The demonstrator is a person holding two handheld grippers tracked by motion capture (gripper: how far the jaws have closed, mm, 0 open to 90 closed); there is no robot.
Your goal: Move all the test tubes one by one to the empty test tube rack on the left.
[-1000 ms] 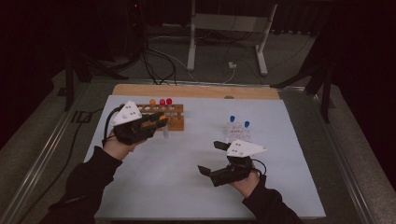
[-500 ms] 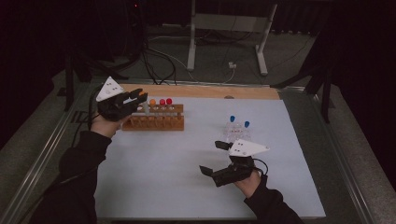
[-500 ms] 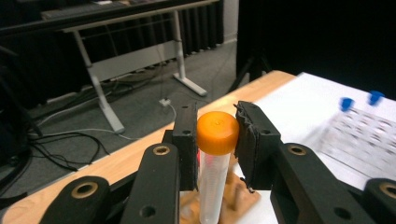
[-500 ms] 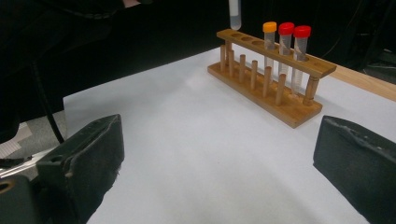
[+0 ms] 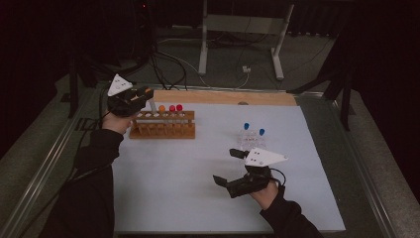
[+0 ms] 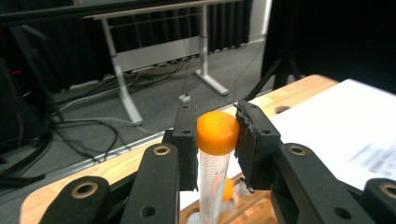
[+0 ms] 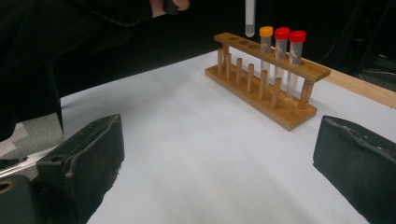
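Note:
A wooden tube rack (image 5: 163, 130) stands at the back left of the white mat. It holds one orange-capped tube (image 5: 162, 108) and two red-capped tubes (image 5: 176, 107). My left gripper (image 5: 146, 94) hovers above the rack's left end, shut on another orange-capped tube (image 6: 216, 134) by its cap. That clear tube (image 7: 250, 17) hangs just above the rack's (image 7: 268, 81) empty holes, free of them. My right gripper (image 5: 226, 166) rests low on the mat at the front right, jaws wide open and empty, facing the rack.
A small clear rack with two blue-capped tubes (image 5: 251, 135) stands just behind the right gripper. A wooden strip (image 5: 223, 97) edges the mat's far side. A metal stand (image 5: 242, 29) and cables lie on the floor beyond.
My left gripper has risen from the rack and drawn back to the left, lifting the orange-capped tube out of its hole. The right gripper has stayed still.

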